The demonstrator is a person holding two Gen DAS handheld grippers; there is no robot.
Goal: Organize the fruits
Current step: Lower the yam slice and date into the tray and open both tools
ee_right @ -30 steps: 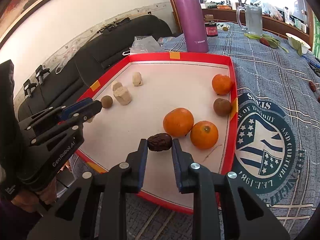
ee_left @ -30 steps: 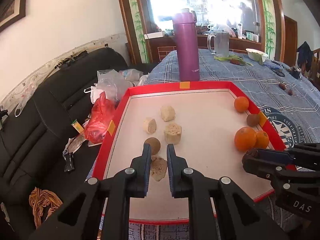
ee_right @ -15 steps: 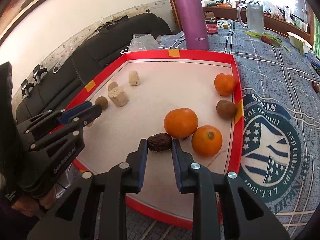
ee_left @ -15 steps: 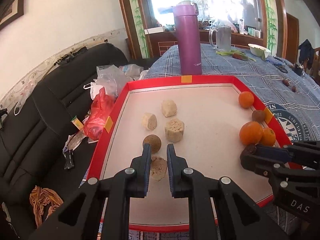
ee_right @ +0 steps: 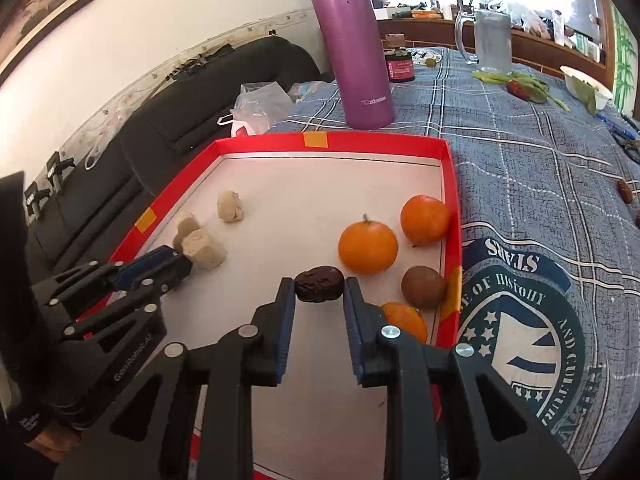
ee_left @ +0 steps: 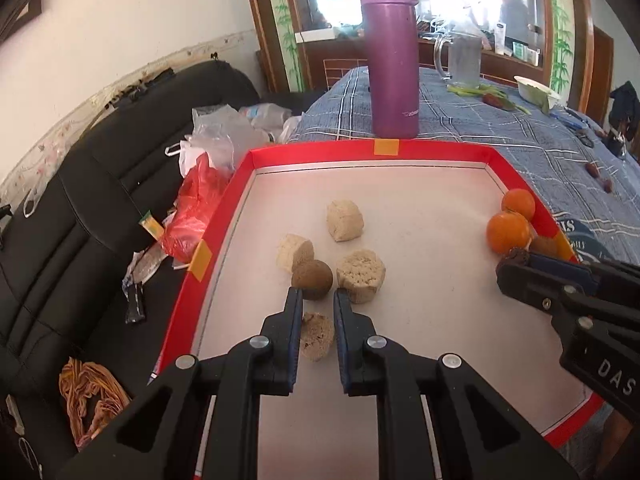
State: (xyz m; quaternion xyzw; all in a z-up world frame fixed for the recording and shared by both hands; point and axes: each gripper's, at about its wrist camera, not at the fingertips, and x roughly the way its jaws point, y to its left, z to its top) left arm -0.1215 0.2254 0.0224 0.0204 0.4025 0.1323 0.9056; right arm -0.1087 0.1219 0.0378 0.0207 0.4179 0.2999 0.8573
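1. Grip check first: your right gripper point(ee_right: 319, 292) is clamped on a dark wrinkled date point(ee_right: 319, 283), held above the white floor of the red-rimmed tray point(ee_right: 376, 142).
2. Your left gripper point(ee_left: 316, 312) sits with a narrow gap between its fingers; a pale tan chunk point(ee_left: 317, 335) shows in that gap, but you cannot tell from this view whether the pads actually pinch it.
3. Just past your left fingertips: a brown round fruit point(ee_left: 312, 279), flanked by two beige crumbly pieces point(ee_left: 361, 274), with a third piece point(ee_left: 345, 221) farther on.
4. Ahead of the date, on the tray's right side: one orange point(ee_right: 367, 246) directly beyond it, a second orange point(ee_right: 425, 219) against the rim, a brown kiwi-like fruit point(ee_right: 423, 287) beside the rim, and a third orange point(ee_right: 405, 319) partly hidden behind your right finger.
5. Beyond the tray's far rim: a purple flask point(ee_right: 354, 50) upright on the blue plaid tablecloth point(ee_right: 520, 152).
6. Farther back: a glass mug point(ee_right: 490, 42), a small dark jar point(ee_right: 399, 66) and a white bowl point(ee_right: 586, 86).
7. Left of the table: a black sofa point(ee_left: 80, 208) strewn with plastic bags point(ee_left: 216, 140).
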